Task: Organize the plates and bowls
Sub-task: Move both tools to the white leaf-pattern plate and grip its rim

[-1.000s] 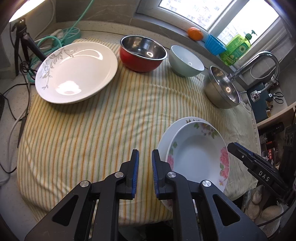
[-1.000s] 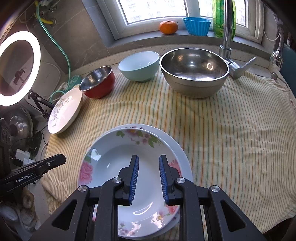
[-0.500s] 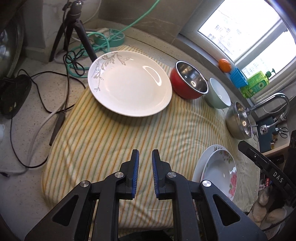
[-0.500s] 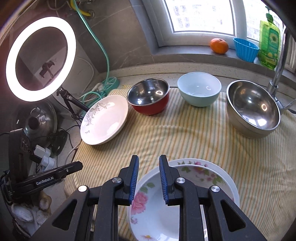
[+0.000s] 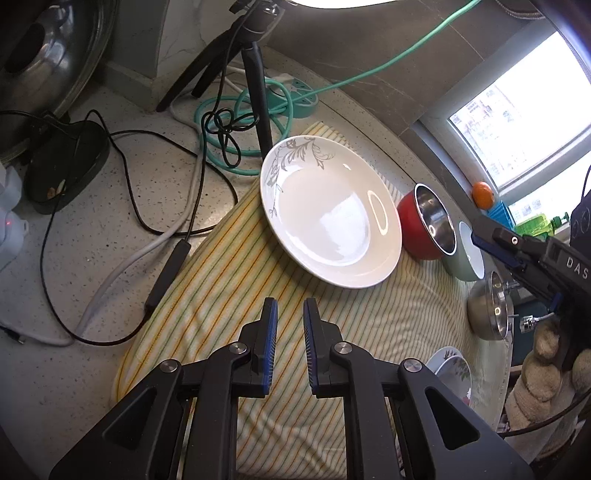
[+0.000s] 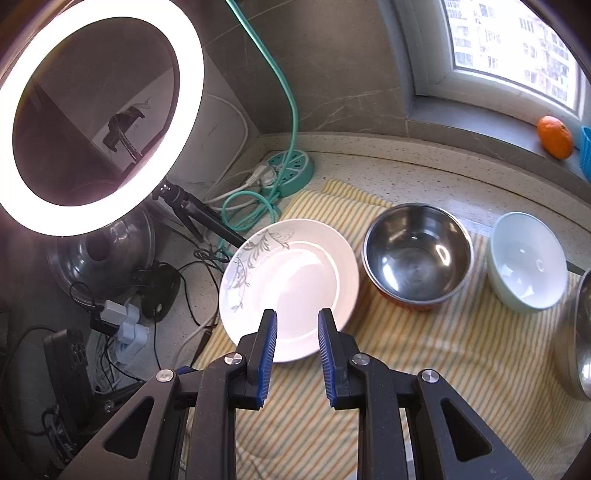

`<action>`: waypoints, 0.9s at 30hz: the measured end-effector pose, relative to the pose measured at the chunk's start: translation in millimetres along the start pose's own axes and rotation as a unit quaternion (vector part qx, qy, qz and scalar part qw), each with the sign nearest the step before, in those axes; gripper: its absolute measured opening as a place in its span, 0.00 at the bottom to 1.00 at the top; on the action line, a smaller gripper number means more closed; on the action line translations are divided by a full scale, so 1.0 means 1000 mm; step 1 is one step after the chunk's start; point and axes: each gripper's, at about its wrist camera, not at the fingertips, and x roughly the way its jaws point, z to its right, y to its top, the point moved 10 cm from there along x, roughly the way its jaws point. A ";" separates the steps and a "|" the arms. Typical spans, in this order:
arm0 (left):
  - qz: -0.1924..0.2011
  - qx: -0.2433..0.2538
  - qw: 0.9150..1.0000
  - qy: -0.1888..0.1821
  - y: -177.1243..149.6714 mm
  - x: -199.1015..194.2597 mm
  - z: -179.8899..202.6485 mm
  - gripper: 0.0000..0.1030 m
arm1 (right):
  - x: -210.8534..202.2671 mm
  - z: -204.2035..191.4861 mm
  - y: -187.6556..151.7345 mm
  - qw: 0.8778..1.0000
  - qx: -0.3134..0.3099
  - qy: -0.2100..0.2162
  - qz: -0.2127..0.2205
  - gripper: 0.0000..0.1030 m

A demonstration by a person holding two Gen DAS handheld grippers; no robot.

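1. We have swung our left gripper away from the floral plates; its jaws sit nearly together, empty, short of the white round leaf-patterned plate.
2. Our right gripper has followed, jaws narrowly apart and empty at that plate's near rim.
3. Right of the plate stand the red steel-lined bowl and the pale green bowl; we judge this plate is next.

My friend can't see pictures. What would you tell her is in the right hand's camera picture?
The right gripper hangs empty, its jaws a little apart, over the near edge of a white plate with grey leaves on a striped cloth. Beside the plate stand a red bowl with a steel inside and a pale green bowl; a glowing ring light fills the upper left.
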 end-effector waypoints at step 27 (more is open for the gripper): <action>0.000 -0.077 0.997 0.000 0.034 0.043 -0.014 0.11 | 0.121 0.044 0.067 0.995 -0.019 -0.040 -0.084 0.20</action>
